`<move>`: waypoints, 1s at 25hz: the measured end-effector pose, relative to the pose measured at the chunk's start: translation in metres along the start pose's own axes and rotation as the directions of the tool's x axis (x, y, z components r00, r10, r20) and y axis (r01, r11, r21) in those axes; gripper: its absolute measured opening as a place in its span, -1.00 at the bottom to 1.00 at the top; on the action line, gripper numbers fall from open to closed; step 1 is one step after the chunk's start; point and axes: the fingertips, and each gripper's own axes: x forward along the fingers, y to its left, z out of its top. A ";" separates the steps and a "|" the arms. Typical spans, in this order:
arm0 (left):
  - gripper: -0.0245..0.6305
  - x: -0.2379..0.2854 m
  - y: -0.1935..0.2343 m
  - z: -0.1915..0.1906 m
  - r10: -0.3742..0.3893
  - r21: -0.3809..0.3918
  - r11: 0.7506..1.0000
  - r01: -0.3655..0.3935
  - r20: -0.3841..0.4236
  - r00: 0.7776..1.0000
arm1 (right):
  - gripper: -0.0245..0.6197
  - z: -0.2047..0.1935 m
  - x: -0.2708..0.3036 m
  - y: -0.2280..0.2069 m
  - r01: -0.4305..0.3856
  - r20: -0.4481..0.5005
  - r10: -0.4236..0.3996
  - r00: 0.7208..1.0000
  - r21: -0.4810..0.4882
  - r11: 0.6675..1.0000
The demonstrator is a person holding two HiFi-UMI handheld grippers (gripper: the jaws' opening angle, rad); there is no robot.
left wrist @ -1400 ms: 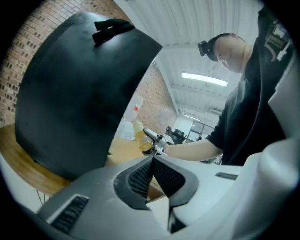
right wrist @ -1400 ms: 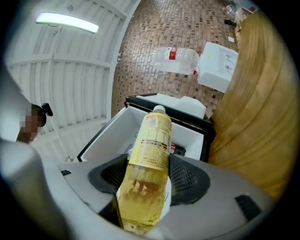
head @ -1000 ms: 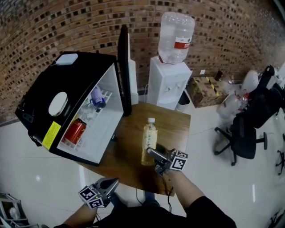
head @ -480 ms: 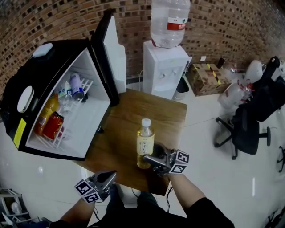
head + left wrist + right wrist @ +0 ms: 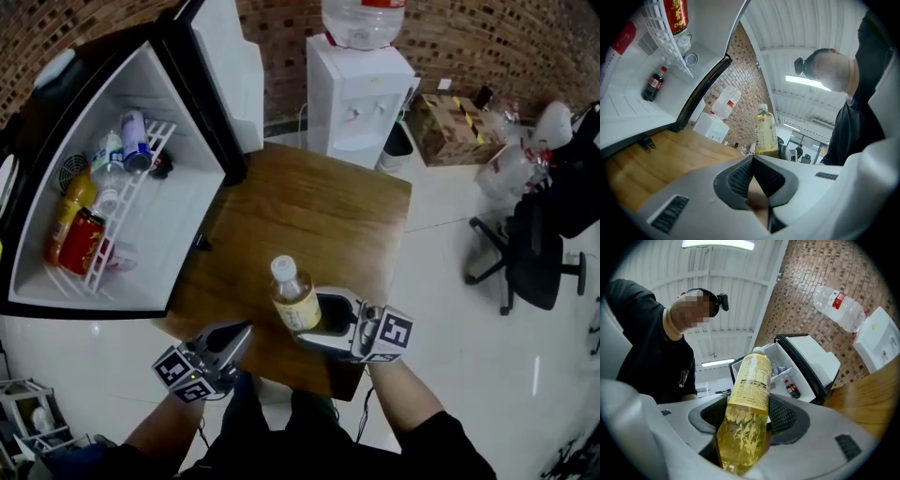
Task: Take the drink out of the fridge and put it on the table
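Yellow drink bottle — white-capped, tilted — clamped in right tool over wooden table.

The water jug is cut by the top edge — the fridge by the left.

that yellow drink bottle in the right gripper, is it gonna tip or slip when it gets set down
Probably tippy: the bottle is tall and narrow, and it leans in the right gripper. It looks mostly full, so it is likely heavy for its size and may slosh. Its smooth plastic could slip between the pads.
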 end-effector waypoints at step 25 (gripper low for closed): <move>-0.94 0.041 0.024 -0.018 -0.012 -0.027 1.000 0.013 0.010 1.000 | -0.01 -0.095 -0.010 -0.022 -0.015 -0.415 -0.182 0.891 -0.429 0.903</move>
